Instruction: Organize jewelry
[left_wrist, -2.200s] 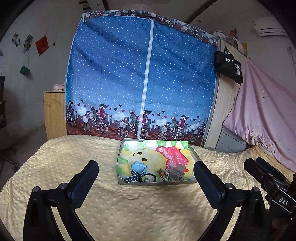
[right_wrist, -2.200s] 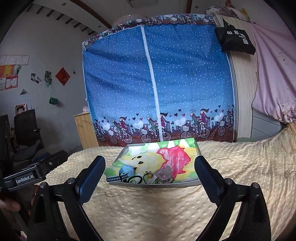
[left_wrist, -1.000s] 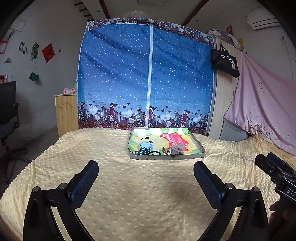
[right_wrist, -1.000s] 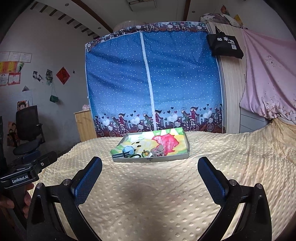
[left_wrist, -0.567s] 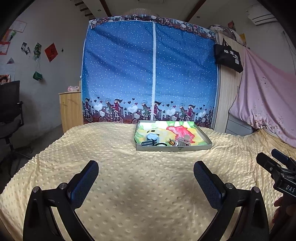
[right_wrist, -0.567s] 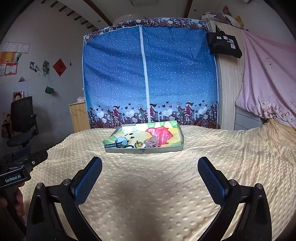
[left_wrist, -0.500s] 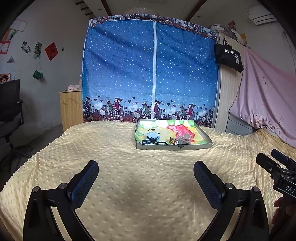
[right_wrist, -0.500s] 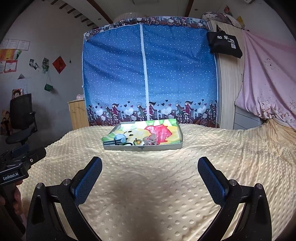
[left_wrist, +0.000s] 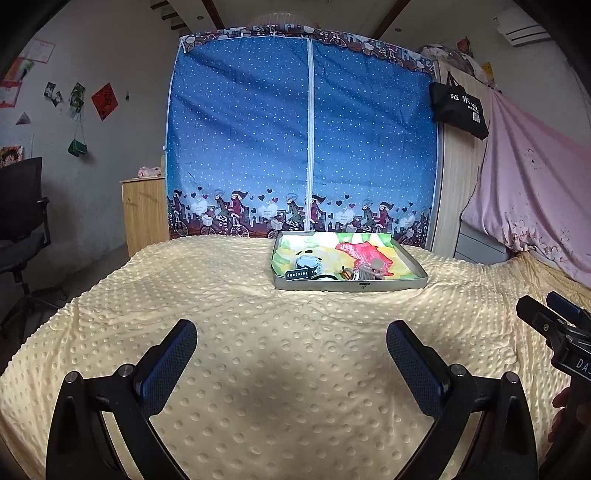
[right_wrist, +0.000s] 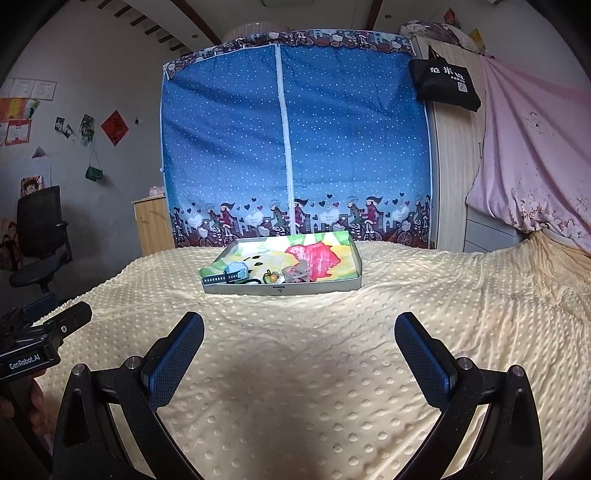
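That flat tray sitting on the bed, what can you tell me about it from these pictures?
The tray is shallow and rectangular, with low grey walls that look like metal or card and a small mark on its near wall. Its floor carries a bright cartoon print in yellow, green and red. It lies flat on the dotted cream blanket, toward the far end of the bed, before the blue curtain. Small pieces cluster along its near edge, among them a blue strap. No hand-held gripper touches it.
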